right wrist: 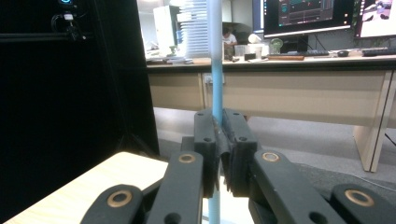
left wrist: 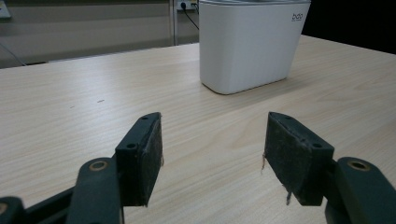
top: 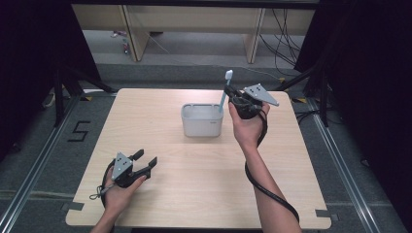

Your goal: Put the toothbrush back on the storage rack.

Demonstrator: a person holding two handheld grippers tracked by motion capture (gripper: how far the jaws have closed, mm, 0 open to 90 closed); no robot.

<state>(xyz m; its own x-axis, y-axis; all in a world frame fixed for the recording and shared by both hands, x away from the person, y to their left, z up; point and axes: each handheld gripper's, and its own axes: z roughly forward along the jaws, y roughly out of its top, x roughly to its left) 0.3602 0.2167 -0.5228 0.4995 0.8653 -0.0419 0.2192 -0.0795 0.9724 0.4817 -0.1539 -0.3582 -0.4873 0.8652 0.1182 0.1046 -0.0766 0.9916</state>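
At the near left of the wooden table (top: 160, 194), the left hand (top: 116, 191) rests low, its left gripper (top: 145, 162) holding nothing, jaws spread wide and aimed toward the white plastic bin (top: 201, 125) at the table's middle. Right of the bin, the right forearm rises steeply; the right gripper (top: 229, 93) is clamped on a light-blue toothbrush (top: 225, 92), upright, brush head topmost, its lower end dipping into the bin.

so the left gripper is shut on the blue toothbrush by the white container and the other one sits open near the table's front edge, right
Not quite: the right gripper is shut on the blue toothbrush by the white container, as the right gripper view shows. The left gripper is the open one near the table's front edge.
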